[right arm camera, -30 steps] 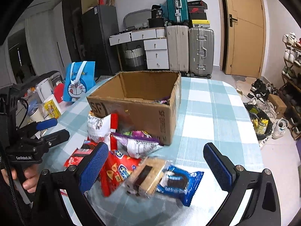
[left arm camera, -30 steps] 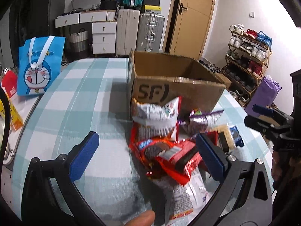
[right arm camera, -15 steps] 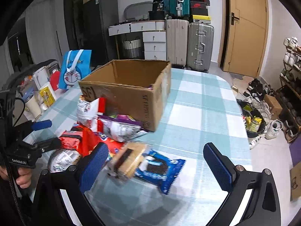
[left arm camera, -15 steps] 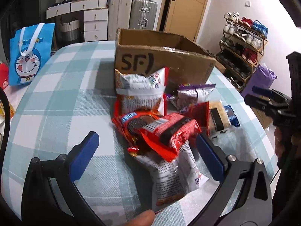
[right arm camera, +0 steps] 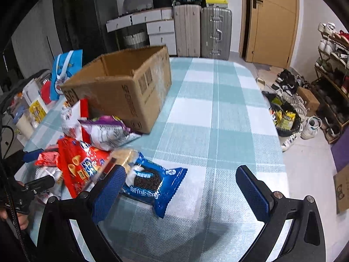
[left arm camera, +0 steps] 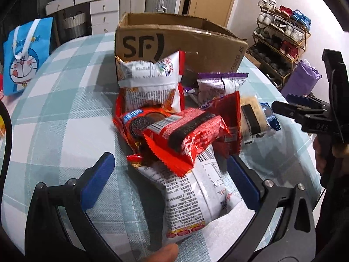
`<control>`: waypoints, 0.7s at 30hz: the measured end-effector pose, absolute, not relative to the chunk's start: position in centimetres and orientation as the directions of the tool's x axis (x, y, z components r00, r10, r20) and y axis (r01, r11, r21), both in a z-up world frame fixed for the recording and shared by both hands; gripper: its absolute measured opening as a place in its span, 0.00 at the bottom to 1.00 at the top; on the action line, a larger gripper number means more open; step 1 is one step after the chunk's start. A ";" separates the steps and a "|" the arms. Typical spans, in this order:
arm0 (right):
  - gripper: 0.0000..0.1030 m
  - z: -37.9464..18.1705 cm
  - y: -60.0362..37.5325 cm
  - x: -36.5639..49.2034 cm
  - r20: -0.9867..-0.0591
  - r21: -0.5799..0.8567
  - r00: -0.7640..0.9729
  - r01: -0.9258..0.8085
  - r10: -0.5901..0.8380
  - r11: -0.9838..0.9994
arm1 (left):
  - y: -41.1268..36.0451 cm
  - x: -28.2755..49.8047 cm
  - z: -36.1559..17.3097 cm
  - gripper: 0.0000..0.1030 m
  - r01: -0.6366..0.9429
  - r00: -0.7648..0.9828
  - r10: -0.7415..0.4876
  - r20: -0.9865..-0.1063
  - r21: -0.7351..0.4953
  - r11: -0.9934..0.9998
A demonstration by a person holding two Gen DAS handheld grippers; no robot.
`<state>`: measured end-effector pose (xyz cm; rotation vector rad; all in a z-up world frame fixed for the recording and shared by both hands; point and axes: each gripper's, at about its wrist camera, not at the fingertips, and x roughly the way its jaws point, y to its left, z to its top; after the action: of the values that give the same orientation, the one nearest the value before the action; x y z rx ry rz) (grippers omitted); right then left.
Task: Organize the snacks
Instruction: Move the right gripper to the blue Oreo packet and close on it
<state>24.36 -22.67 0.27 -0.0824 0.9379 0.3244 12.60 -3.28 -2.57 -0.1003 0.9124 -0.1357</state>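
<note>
A pile of snack packs lies on the checked tablecloth in front of an open cardboard box (left arm camera: 174, 41), which also shows in the right wrist view (right arm camera: 130, 87). In the left wrist view my left gripper (left arm camera: 170, 179) is open, its fingers either side of a white pack (left arm camera: 196, 200) under a red cookie pack (left arm camera: 185, 133). Another white-and-red bag (left arm camera: 150, 83) leans on the box. My right gripper (right arm camera: 181, 192) is open above the table, just right of a blue cookie pack (right arm camera: 150, 181); it also shows in the left wrist view (left arm camera: 292, 107).
A blue cartoon bag (left arm camera: 21, 59) stands at the table's left edge. Suitcases (right arm camera: 202, 32) and drawers stand at the back wall. A shoe rack (left arm camera: 281, 37) and shoes on the floor lie to the right. The tablecloth (right arm camera: 218, 109) right of the box is bare.
Both grippers pulled back and tilted down toward the pile. The snack pile now fills the left view between the left fingers. The right view swung right, the blue pack now by its left finger.
</note>
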 end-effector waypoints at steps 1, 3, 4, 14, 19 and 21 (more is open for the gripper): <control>1.00 -0.1 -22.5 24.4 -0.809 0.070 0.538 -0.313 0.237 0.947 | -3.3 12.6 -2.7 0.99 0.074 0.604 -0.156 -0.781 -0.140 0.987; 1.00 -0.7 -22.1 24.6 -0.817 0.065 0.526 -0.324 0.237 0.944 | -3.2 12.6 -2.9 0.99 0.075 0.602 -0.155 -0.783 -0.137 0.988; 1.00 -1.0 -21.8 24.6 -0.822 0.064 0.518 -0.331 0.238 0.941 | -3.3 12.6 -3.0 0.99 0.075 0.600 -0.155 -0.785 -0.138 0.988; 1.00 -2.8 -20.3 25.0 -0.841 0.084 0.476 -0.357 0.258 0.930 | -3.2 12.6 -3.3 0.99 0.075 0.595 -0.150 -0.789 -0.132 0.988; 1.00 -3.4 -19.7 25.2 -0.848 0.088 0.462 -0.361 0.260 0.929 | -3.1 12.6 -3.5 0.99 0.076 0.589 -0.153 -0.793 -0.134 0.988; 1.00 -3.7 -19.6 25.4 -0.854 0.097 0.452 -0.351 0.259 0.931 | -3.2 12.5 -3.6 0.99 0.075 0.588 -0.153 -0.794 -0.135 0.988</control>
<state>25.40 -19.65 -3.72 -0.0978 1.0361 0.3775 12.51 -3.24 -3.57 -0.0901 0.9334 -0.1328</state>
